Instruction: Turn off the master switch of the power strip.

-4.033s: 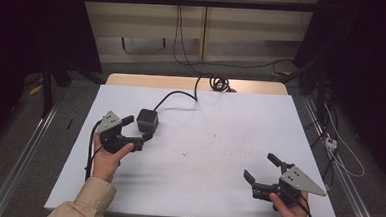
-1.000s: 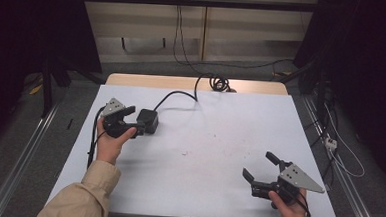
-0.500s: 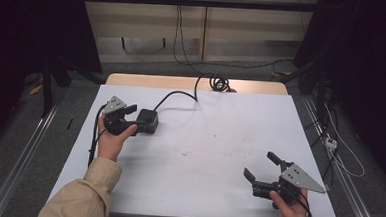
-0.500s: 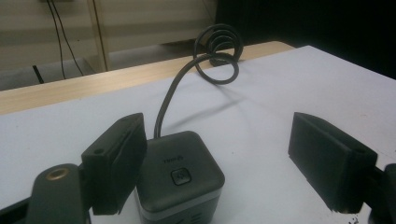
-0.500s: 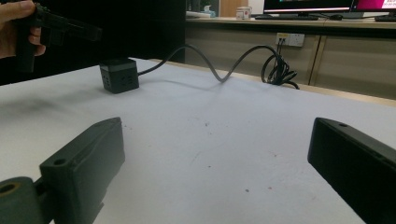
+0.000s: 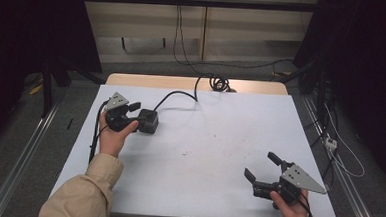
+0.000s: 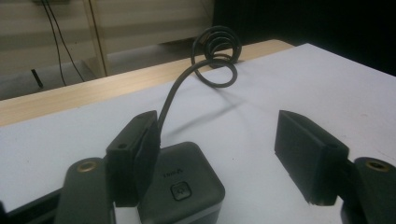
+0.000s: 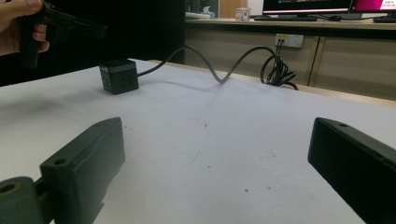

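Your left tool (image 6: 130, 116) sits at the far left of the white worktop (image 6: 219, 140), right against the black power cube (image 6: 149, 121), and its jaws stand wide apart. In the left gripper view one jaw lies over the near top edge of the power cube (image 7: 180, 189), while the other jaw is well off to the side over bare worktop, so nothing is clamped. The cube rests flat on the worktop with a small button facing up on its top. Its black cable (image 6: 179, 95) runs from the back of the cube toward the far edge, where it ends in a loose coil (image 6: 218, 83) on the wooden strip (image 6: 192, 83) beyond the white sheet. Your right tool (image 6: 263, 172) is at the near right corner, well apart from the cube, jaws spread open over bare worktop (image 8: 210, 154). From the right gripper view the cube (image 8: 119, 76) stands across the surface, with your left hand (image 8: 21, 21) above and beside it.
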### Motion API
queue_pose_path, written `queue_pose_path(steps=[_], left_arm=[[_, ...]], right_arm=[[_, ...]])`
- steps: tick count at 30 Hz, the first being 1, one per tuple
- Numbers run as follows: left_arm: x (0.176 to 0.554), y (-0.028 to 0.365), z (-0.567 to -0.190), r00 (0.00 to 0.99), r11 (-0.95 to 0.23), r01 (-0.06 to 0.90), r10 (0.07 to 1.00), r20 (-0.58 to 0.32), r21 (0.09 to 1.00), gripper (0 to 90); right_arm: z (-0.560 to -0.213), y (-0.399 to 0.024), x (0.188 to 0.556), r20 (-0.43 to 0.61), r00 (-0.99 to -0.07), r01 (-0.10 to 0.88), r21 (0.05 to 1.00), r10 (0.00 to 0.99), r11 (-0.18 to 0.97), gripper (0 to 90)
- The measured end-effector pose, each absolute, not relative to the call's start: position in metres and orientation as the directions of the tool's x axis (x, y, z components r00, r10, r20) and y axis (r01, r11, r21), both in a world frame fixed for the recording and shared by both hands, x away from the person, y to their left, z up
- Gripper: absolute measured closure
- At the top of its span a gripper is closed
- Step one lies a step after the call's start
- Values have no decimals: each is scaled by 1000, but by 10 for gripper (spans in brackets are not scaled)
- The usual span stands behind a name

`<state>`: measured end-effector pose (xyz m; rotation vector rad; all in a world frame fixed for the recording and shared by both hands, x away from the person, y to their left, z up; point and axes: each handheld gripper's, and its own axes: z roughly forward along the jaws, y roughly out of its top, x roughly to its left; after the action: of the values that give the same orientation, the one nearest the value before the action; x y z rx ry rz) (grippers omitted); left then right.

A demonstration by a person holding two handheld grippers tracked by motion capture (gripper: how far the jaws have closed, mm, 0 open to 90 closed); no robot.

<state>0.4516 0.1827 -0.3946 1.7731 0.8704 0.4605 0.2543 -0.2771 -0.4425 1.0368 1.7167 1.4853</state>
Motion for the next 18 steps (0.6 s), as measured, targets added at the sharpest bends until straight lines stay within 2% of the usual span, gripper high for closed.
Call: queue_pose_path(steps=[13,18], left_arm=[[460,182,-396,657,-198,356,748,-95,913,403],[463,181,-396,658,-189,366,745,-109,911,461]], right_arm=[[-442,-278,254,29,-486,153,987,873,53,36],[-442,-278,254,28,-486,153,987,873,54,36]])
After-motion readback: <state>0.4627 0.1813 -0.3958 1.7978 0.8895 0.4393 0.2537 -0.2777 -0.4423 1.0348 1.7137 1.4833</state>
